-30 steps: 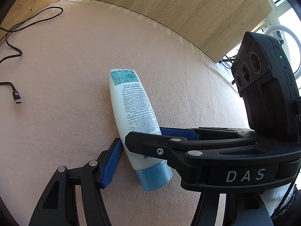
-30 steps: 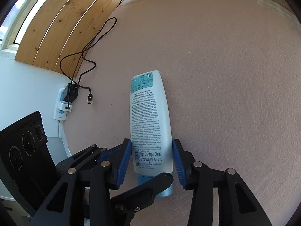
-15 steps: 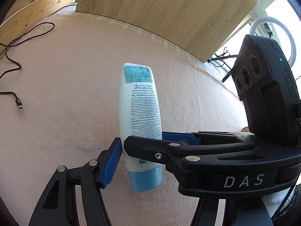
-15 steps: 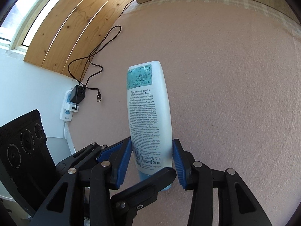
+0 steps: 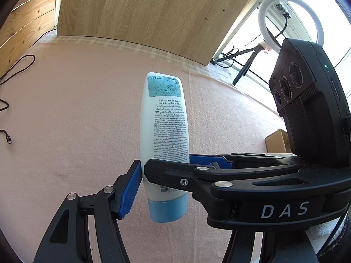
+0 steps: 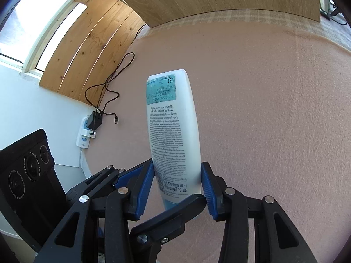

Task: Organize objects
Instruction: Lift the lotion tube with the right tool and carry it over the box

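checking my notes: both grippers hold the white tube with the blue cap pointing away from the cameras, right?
Not quite. Both grippers do hold the white tube, but its blue cap sits at the near end, toward the cameras, below the pads. The left wrist view shows it best.

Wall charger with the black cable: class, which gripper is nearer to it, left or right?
Left. The wall charger lies out past the left gripper, on its side of the bottle; the right gripper grips from the other side, farther away.
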The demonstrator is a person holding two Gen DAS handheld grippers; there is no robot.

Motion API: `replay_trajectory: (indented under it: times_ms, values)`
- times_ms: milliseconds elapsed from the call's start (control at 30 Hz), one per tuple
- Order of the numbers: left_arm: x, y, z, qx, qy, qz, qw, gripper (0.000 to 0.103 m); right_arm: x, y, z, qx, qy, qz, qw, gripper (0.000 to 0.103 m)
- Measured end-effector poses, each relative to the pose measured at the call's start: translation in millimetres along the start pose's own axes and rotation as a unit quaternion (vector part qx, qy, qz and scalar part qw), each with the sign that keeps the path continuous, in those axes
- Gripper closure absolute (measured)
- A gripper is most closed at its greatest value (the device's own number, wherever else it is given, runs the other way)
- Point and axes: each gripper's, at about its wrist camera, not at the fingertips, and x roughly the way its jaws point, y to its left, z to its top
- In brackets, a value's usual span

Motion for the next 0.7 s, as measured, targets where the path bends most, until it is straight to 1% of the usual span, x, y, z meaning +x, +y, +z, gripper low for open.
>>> replay_trajectory:
  times_ms: [200, 333, 533, 700]
  values:
    - [8, -46, 5, 0.042, 0.009, -0.011, 0.999, 0.039, -34, -23, -28, 0.026, -0.032, -0.005, 0.999, 0.063]
    - [9, -85, -1, 0.074, 0.012, -0.023, 0.9969, 0.039, -62, -39, -43, 0.045, -0.057, -0.01, 0.997, 0.063]
    - [14, -141, -5, 0.118, 0.02, -0.043, 0.9919, 0.039, -105, -66, -65, 0.076, -0.094, -0.02, 0.992, 0.063]
    - [17, -189, -13, 0.156, 0.023, -0.062, 0.9856, 0.039, -144, -90, -87, 0.098, -0.125, -0.031, 0.987, 0.063]
